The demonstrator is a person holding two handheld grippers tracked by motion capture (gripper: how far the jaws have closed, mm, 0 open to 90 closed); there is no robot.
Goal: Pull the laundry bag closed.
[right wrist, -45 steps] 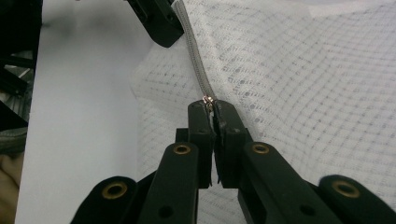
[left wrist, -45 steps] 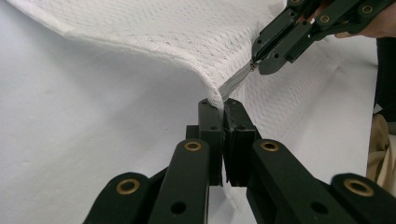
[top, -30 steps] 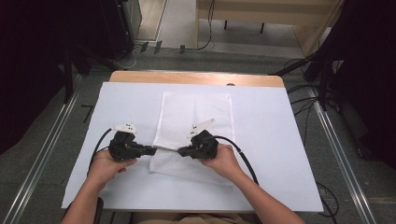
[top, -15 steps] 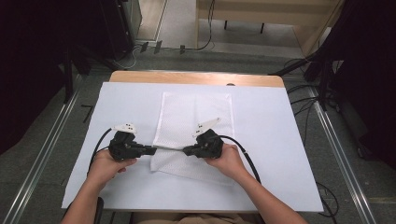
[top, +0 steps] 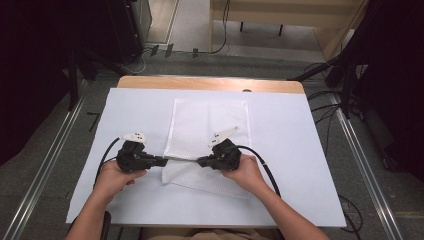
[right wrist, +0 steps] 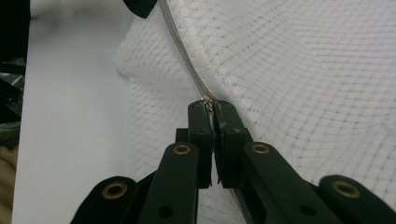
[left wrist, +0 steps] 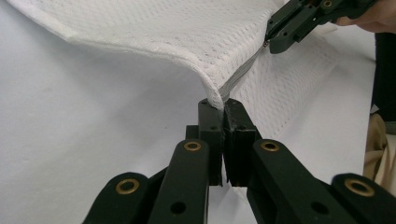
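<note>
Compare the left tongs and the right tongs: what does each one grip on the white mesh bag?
The left tongs pinch the white mesh zippered bag at its end corner, on the fabric edge. The right tongs pinch the small metal zip pull on the grey zipper, farther along. Both are shut, facing each other, with the zipper taut between them.

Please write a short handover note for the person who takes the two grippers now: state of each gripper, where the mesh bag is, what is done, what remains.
Left gripper: shut on the bag's edge at the zipper's end.
Right gripper: shut on the zipper pull.
Mesh bag: lies on the white sheet at the table's middle; its near edge is lifted and stretched between the grippers, the zipper taut.
Done: both grips are set.
Left: probably sliding the pull along the zipper while the left gripper holds the edge. How far the zipper is open, I cannot tell.
</note>
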